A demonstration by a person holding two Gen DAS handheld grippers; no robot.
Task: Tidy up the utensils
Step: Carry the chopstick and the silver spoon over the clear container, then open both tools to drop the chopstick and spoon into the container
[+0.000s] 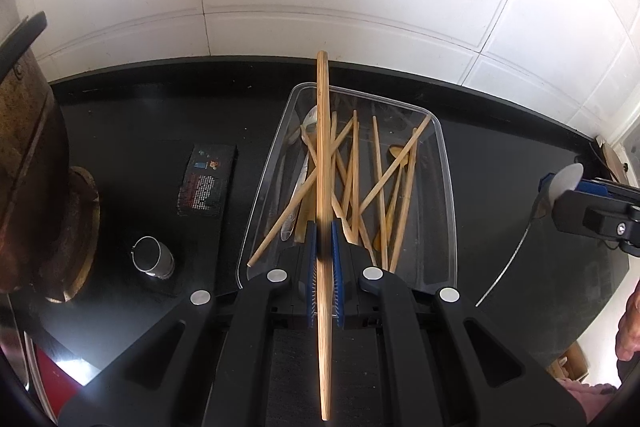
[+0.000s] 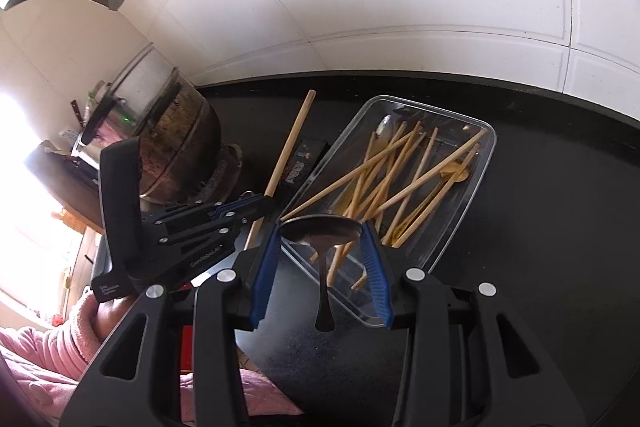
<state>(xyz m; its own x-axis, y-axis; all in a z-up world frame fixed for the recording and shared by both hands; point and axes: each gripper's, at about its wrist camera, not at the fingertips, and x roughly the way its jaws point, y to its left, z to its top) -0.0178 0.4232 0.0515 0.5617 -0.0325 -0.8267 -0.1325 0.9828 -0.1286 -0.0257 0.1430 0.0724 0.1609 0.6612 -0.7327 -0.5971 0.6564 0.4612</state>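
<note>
Gripping one long wooden chopstick (image 1: 323,163), left gripper (image 1: 324,239), jaws pressed together on its shaft. Right gripper (image 2: 324,233), jaws clamped across bowl of metal spoon (image 2: 322,231), handle hanging toward camera. Beyond both: clear plastic tray (image 1: 442,163) on black counter (image 1: 132,131), holding crossed chopsticks (image 1: 376,171) and spoons. Farther left, blackened pot (image 2: 180,143).

Tan chopsticks (image 1: 384,179) in a clear tray (image 1: 446,163) on a black counter (image 1: 520,131).

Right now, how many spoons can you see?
3: a dark spoon in the right gripper, a silver spoon and a golden spoon in the clear tray. Chopsticks may hide more.
</note>
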